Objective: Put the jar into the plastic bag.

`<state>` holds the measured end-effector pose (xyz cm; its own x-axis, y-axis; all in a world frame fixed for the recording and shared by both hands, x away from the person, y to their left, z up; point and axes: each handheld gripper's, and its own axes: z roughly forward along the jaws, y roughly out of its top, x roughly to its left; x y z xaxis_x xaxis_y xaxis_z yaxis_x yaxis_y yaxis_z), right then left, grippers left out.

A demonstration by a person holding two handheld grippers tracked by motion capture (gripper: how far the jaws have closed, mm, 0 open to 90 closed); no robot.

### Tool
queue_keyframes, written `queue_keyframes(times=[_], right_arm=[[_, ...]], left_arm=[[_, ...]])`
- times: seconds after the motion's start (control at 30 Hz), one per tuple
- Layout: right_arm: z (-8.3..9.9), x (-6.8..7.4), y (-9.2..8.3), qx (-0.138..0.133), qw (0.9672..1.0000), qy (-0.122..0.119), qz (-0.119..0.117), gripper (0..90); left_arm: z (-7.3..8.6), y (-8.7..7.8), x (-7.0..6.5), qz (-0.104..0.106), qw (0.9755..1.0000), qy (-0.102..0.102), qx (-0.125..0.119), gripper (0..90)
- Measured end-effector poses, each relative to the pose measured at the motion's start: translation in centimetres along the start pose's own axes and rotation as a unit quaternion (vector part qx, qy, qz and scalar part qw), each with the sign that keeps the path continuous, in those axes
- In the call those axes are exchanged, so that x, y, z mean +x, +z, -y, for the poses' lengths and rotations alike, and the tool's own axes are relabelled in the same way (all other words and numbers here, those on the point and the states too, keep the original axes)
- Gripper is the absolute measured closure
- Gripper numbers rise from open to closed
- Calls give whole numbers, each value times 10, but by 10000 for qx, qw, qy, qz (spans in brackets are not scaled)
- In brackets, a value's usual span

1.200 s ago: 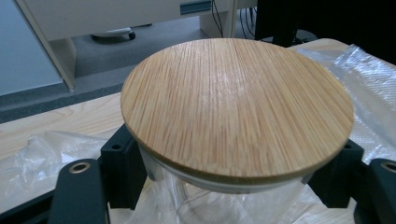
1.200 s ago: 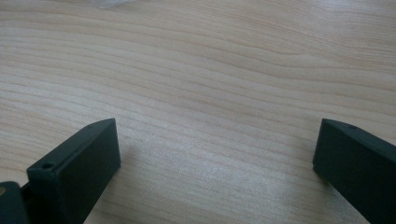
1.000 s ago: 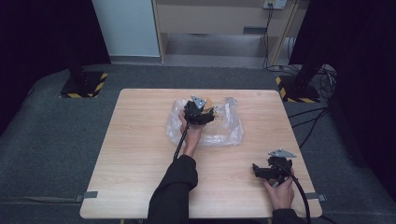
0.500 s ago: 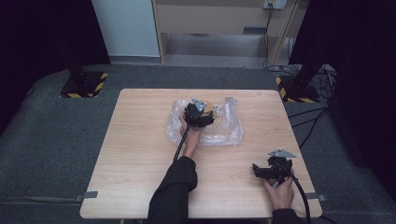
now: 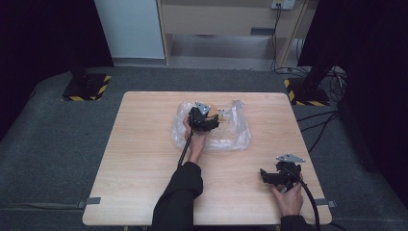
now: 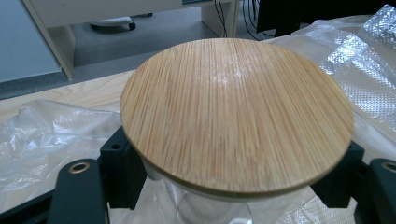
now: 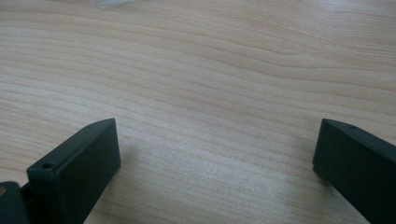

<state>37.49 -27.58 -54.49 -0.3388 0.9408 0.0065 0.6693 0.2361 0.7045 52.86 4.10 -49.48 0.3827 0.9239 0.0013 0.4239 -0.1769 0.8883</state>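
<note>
**A:** Where's the jar sitting at the moment?

**B:** Toward the far middle of the wooden table, on top of a crumpled sheet of clear plastic wrap. It's a glass jar with a round bamboo lid, and the lid is on, lying flat across the mouth.

**A:** And the left gripper?

**B:** The left gripper is right at the jar, with the person's left hand behind it and the dark sleeve reaching in from the near edge. In the left gripper view the two black jaws come up on either side of the jar just under the lid's rim, pressed in against it. So the jaws are drawn in about the jar's neck and have hold of it.

**A:** Is the jar upright?

**B:** From the lid it looks upright; the glass body below is mostly hidden by the lid, so I can't say more about it.

**A:** What about the other hand?

**B:** The right gripper is near the right front corner of the table, well apart from the jar and the wrap, with the right hand holding it and the cable trailing off the near edge. In the right gripper view its jaws stand wide apart over bare wood, with nothing between them

**A:** Anything else on the table?

**B:** Just the wrap, spread out around the jar and bunched up on both sides of it
</note>
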Motion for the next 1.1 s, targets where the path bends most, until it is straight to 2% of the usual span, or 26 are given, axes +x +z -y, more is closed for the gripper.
queue_keyframes(times=[0.13, 0.33, 0.53, 0.73, 1.1], right_arm=[[0, 0, 0, 0, 10000, 1, -1, 7], [0, 0, 0, -1, 10000, 0, 0, 7], [0, 0, 0, -1, 10000, 0, -1, 7], [0, 0, 0, -1, 10000, 2, 0, 7], [0, 0, 0, -1, 10000, 2, 0, 7]], left_arm=[[0, -1, 0, 2, 10000, 53, 3, 249], [1, -2, -4, -46, 9999, 150, -13, 173], [3, -5, -3, 64, 10000, 23, 17, 146], [5, -7, -2, 121, 9999, 13, 123, 112], [6, -25, 0, 230, 9994, -76, 256, 80]])
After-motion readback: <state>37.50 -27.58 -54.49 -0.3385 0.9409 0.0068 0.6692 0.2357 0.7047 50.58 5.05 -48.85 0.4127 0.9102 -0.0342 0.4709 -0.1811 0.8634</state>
